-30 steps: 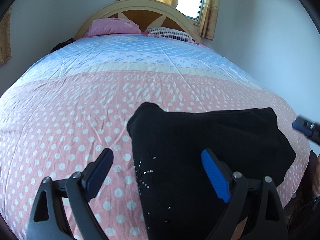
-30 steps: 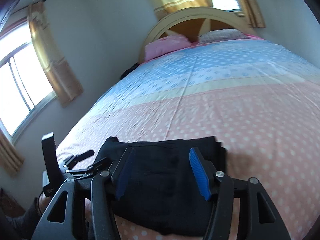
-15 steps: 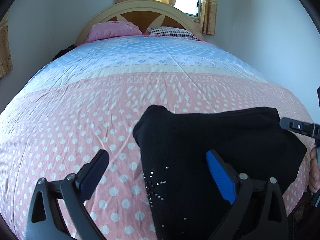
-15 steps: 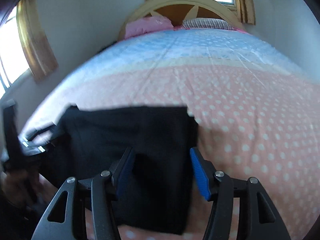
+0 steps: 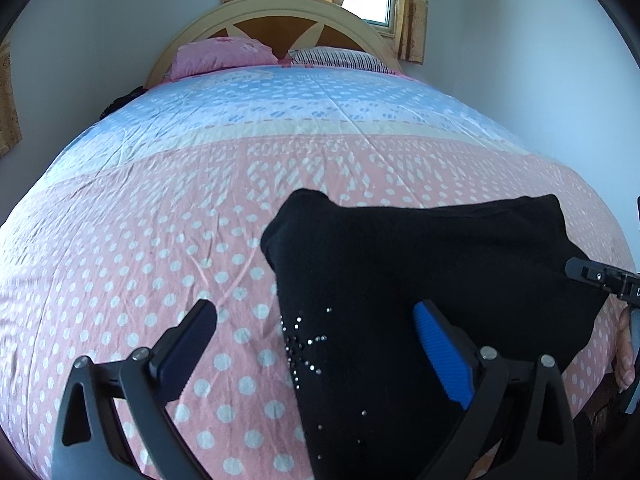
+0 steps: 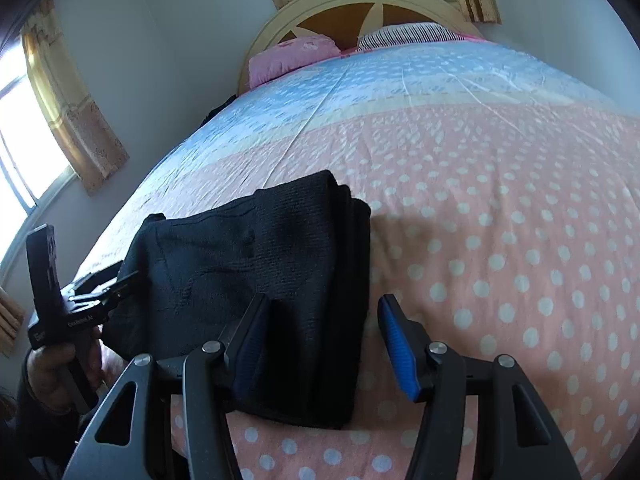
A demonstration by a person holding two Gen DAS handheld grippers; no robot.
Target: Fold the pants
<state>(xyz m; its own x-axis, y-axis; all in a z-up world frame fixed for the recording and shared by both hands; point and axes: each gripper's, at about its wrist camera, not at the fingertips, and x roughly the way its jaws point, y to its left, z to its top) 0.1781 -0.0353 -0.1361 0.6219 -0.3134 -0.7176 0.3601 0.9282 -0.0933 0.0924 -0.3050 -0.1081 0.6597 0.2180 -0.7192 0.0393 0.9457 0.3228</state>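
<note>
From the left wrist view, the folded black knit pants (image 5: 420, 280) lie on the near, pink white-dotted part of the bedspread (image 5: 160, 240), a scatter of small rhinestones showing on their near left edge. The left gripper (image 5: 316, 344) hangs above them with its jaws spread wide, having just been opening; the left edge of the pants lies between the fingers, but neither blue ribbed pad (image 5: 440, 356) presses the cloth. At the right edge, the tip of the right gripper (image 5: 600, 278) reaches in by the pants' right side. At the far end of the bed stand a pink pillow (image 5: 220, 54), a striped pillow (image 5: 336, 58) and an arched cream headboard (image 5: 280, 12). From the right wrist view, the pants (image 6: 256, 280) lie as a thick stacked bundle near the bed's near edge. The right gripper (image 6: 322, 344) stands with its jaws about half apart, astride the bundle's right edge; its pads look clear of the fabric. To the left, a hand (image 6: 64, 368) holds the left gripper (image 6: 100, 284) at the pants' far side.
</note>
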